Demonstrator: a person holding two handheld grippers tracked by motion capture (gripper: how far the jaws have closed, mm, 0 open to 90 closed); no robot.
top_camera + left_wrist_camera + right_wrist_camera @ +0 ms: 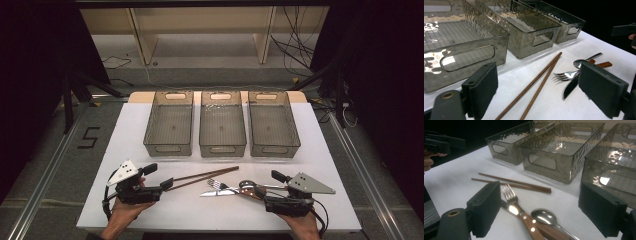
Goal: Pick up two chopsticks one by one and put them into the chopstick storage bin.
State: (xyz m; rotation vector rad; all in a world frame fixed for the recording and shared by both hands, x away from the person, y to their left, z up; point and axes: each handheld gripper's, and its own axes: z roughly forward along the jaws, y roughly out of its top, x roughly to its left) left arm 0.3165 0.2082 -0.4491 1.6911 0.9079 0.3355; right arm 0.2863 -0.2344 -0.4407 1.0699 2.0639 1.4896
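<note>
Three clear bins (222, 125) side by side on white table (125, 135); all hold nothing.
Left gripper (167, 184) and right gripper (260, 191) gape wide, gripping nothing; chopsticks (202, 177) and fork (222, 186) between them; "5" (88, 137) marked on floor.

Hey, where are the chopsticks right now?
In the high view the chopsticks lie on the white table just in front of the left gripper, left of the fork, before the middle bin.
</note>
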